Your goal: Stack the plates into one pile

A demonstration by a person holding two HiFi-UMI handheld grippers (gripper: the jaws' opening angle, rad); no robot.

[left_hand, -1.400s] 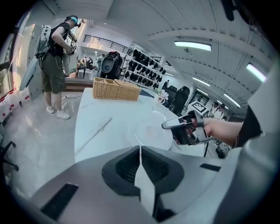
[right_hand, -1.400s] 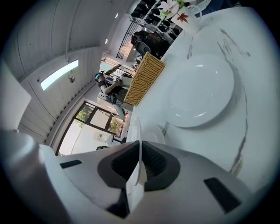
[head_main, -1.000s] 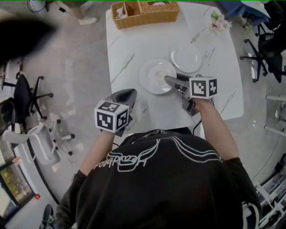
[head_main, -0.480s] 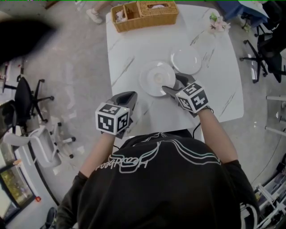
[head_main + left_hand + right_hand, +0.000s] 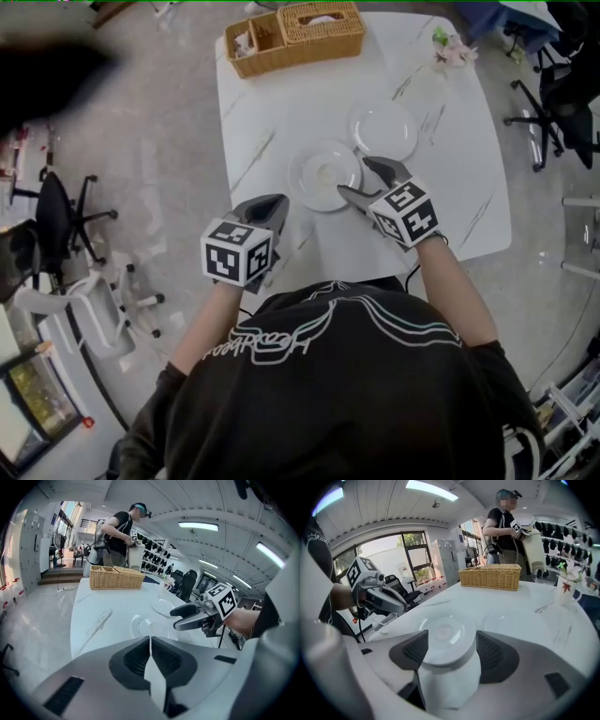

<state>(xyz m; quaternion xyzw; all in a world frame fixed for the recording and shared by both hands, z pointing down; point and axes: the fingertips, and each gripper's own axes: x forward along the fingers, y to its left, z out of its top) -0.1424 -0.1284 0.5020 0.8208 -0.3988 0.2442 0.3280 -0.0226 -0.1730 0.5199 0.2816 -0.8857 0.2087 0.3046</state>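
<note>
Two plates [image 5: 324, 175]: unstacked, bare table [image 5: 272, 112] between them and basket [image 5: 295, 28]
Basket: far edge, white bits inside
Right gripper [image 5: 356, 176]: jaws just spread wide, plate rim between, loose
Left gripper [image 5: 277, 202]: jaws together, empty

A white table [image 5: 272, 103] with grey marble streaks carries four things. A wicker basket [image 5: 300, 52] sits at its far edge, and a small vase of flowers [image 5: 453, 49] stands near the far right corner. Toward the middle lies a bigger plate [image 5: 324, 175], with a smaller plate [image 5: 384, 129] just beside it, further back and right.
</note>
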